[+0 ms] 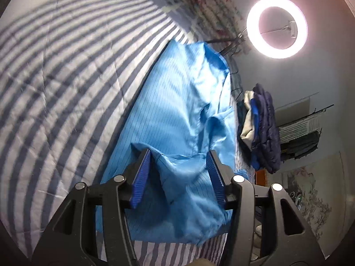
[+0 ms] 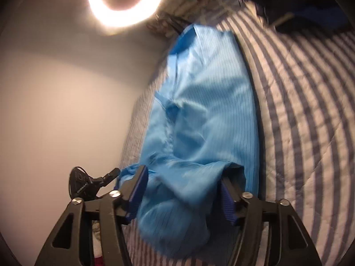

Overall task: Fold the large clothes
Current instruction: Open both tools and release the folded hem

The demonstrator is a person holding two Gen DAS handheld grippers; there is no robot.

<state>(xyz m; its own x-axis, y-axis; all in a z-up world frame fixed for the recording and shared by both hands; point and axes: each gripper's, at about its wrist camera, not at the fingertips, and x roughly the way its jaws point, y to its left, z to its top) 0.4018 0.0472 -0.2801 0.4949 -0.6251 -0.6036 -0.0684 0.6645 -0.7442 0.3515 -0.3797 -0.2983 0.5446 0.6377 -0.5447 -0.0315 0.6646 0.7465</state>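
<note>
Left wrist view showed the left gripper (image 1: 178, 173) with its jaws spread, a loose hump of the light blue garment (image 1: 177, 102) lying between the blue pads (image 1: 141, 177) without being pinched. That garment lay stretched lengthwise along the bed (image 1: 57, 71), its near hem reaching past the gripper and its far end toward the pillow (image 1: 210, 11). To the gripper's left, the striped bedcover was broad and bare, giving free room on that side. To its right, the garment's edge ran close to the bed's edge, where a stack of folded clothes (image 1: 259, 128) crowded in just beside it. A lit ring lamp (image 1: 277, 26) stood beyond the far corner, and a rack of hanging clothes (image 1: 299, 133) sat against the wall.

Right wrist view showed the right gripper (image 2: 185, 188) also spread, with bunched blue cloth (image 2: 199, 115) between the pads (image 2: 137, 190) and draped over the right finger; the blur hid whether anything pressed on it. Striped bedcover (image 2: 299, 110) lay open to the right; the bed's edge and a plain wall (image 2: 55, 88) closed the left. A small black clamp (image 2: 88, 181) sat just left of the gripper, and dark clothes (image 2: 299, 4) lay at the far right corner.
</note>
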